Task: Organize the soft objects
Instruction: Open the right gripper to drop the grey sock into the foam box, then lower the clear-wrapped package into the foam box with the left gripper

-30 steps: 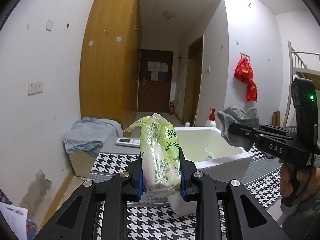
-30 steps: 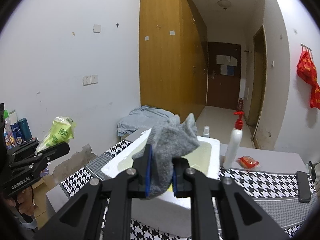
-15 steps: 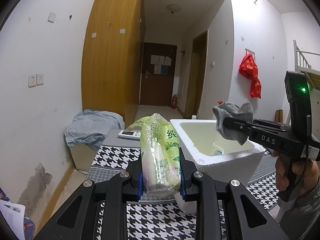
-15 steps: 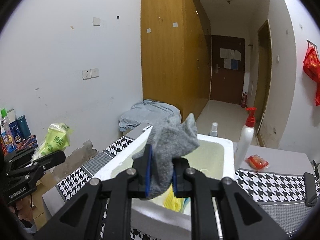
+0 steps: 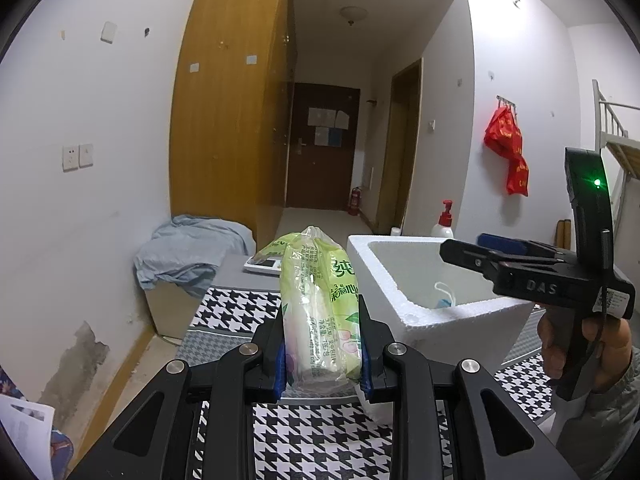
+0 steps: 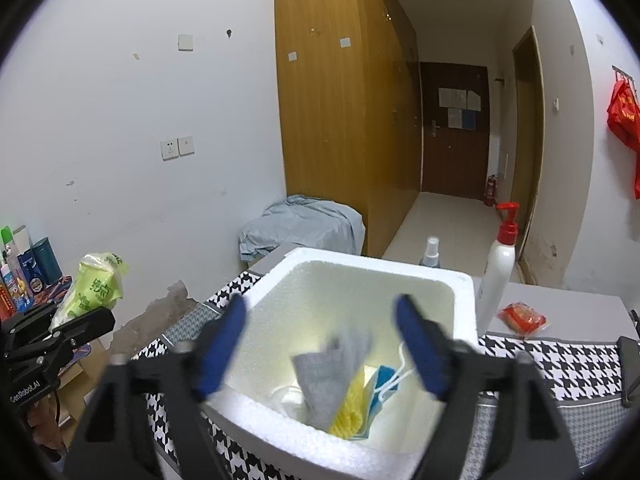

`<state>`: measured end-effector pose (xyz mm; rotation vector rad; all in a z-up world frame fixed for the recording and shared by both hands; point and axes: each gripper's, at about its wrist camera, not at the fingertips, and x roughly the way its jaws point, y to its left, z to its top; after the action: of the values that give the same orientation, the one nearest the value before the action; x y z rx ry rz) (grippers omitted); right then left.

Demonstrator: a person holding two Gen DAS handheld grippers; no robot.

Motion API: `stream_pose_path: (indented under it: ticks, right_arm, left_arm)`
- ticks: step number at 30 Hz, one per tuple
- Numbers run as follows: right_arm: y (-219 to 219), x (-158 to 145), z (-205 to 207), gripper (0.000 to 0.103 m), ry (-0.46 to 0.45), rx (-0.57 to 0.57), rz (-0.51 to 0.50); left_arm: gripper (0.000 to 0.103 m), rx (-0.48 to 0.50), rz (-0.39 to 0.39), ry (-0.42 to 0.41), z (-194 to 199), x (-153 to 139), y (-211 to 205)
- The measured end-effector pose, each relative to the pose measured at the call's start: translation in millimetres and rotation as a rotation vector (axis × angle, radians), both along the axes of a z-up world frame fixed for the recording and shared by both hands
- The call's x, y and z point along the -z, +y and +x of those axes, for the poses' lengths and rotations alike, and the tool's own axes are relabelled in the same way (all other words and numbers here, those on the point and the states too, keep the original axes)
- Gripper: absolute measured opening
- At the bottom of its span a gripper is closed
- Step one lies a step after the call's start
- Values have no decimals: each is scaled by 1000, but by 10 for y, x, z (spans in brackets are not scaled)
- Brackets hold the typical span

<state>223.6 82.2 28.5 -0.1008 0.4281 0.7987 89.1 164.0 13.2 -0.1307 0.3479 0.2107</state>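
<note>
My left gripper (image 5: 322, 344) is shut on a green tissue pack (image 5: 320, 312), held upright left of the white foam box (image 5: 384, 280). The pack (image 6: 94, 290) also shows at the far left of the right wrist view. My right gripper (image 6: 320, 340) is open wide above the foam box (image 6: 272, 292). The grey sock (image 6: 332, 376) lies loose inside the box, blurred, on a yellow cloth (image 6: 352, 408) and a blue face mask (image 6: 384, 380). In the left wrist view the right gripper (image 5: 452, 250) reaches over the box with nothing in it.
A white pump bottle with a red top (image 6: 498, 268), a small spray bottle (image 6: 431, 252) and a red packet (image 6: 520, 316) stand behind the box. A remote (image 5: 262, 266) lies on the grey surface. The houndstooth cloth (image 5: 320, 440) covers the table. A blue-grey cloth heap (image 5: 188, 252) lies by the wall.
My right gripper opened over the foam box and let go of the grey sock, which dropped into the box. My left gripper still holds the tissue pack.
</note>
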Motion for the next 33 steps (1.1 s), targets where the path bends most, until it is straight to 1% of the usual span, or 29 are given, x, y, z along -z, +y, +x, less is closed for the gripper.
stream_pose_path:
  ticks: [1,2,7,14,18,26,33]
  right_arm:
    - [-10,-2,-7,95,-7,11,2]
    - [-28,-8,-16,98,-11,19,7]
    - [-69,-37,-41,102,-12,34,10]
    - [-209,-71,-127,102,-12,56,24]
    - [-282,-87,-234,102,-33,80,11]
    - [-469,-162,-326,103,-58,151,7]
    - [-612,-132,-358,103,-56,190,6]
  left_arm:
    - [28,1,-2,-1,-3,-6,-3]
    - [28,1,-3,-1,-4,-7,-7]
    - [28,5,0,-6,-24,-24,-10]
    - [28,29,3,-8,-9,-44,-12]
    - [28,47,3,-16,17,-80,-1]
    - [28,110,1,-16,129,-146,-48]
    - [28,163,19,-9,277,-219,-147]
